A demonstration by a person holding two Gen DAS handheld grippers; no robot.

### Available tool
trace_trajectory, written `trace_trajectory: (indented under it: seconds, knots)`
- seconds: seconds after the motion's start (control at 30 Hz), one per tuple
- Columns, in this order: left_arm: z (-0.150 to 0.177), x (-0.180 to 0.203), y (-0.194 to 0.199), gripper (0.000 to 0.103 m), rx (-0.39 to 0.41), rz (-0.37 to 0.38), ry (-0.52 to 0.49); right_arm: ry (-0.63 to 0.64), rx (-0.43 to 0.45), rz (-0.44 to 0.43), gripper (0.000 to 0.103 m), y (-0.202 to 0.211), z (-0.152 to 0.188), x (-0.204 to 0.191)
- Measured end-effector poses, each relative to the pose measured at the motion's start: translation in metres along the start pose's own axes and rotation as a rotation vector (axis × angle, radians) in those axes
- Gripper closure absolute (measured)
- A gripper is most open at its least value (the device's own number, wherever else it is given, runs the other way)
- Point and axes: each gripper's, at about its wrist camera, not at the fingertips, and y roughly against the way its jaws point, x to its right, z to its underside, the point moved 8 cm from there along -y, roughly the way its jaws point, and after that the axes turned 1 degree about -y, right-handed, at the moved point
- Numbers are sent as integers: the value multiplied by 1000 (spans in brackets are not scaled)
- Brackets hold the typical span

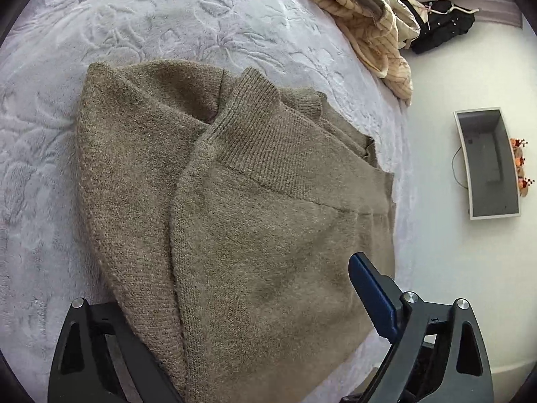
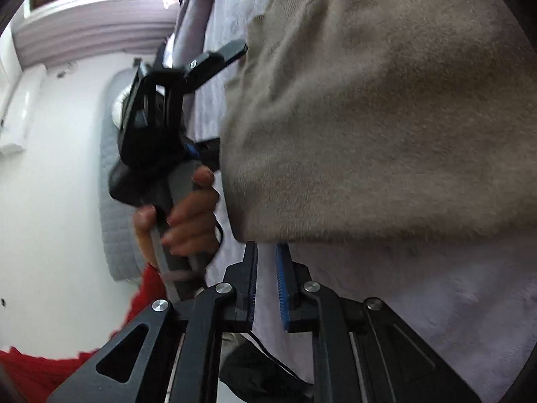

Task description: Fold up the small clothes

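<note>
An olive-brown knit sweater point(image 1: 235, 201) lies folded on the pale fleecy bed cover point(image 1: 134, 16), its ribbed band turned up near the bed's right edge. My left gripper point(image 1: 241, 305) is open wide across the sweater's near end. Its blue-padded finger point(image 1: 369, 288) rests over the knit, and the other fingertip is hidden by the fabric. In the right wrist view the sweater point(image 2: 369, 117) fills the upper right. My right gripper point(image 2: 265, 262) sits just below its corner, jaws a little apart with only bed cover showing between them. A hand point(image 2: 191, 215) holds the left gripper point(image 2: 231, 97) at the sweater's edge.
A heap of beige striped and cream clothes point(image 1: 379, 33) lies at the bed's far right corner. On the white floor are a black bag point(image 1: 443, 23) and a grey open box point(image 1: 486, 164). A red garment point(image 2: 33, 369) and a grey quilted mat point(image 2: 114, 184) show at left.
</note>
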Motion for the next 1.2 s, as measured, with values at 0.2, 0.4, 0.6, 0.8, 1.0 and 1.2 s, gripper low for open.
trace_trajectory:
  seconds: [0.2,0.4,0.6,0.8,1.0,1.2]
  knots:
    - [1,-5,-5,30,-4,-117,-26,183,159,293,73,52,-38,18]
    - [-3,0,-9,79,22,-212,-42,9,154,231,98,51,-69,85]
    - [-5,45,8,81,95,-151,-80,9,183,122,98,61,-66,85]
    - [-15,126,6,81,118,-90,-152,-5,215,43,91,77,-60,84]
    - [-18,207,-22,83,70,-66,-269,-39,283,-5,91,116,-51,91]
    - [-4,270,-96,83,-14,-205,-467,-86,383,0,91,161,-60,121]
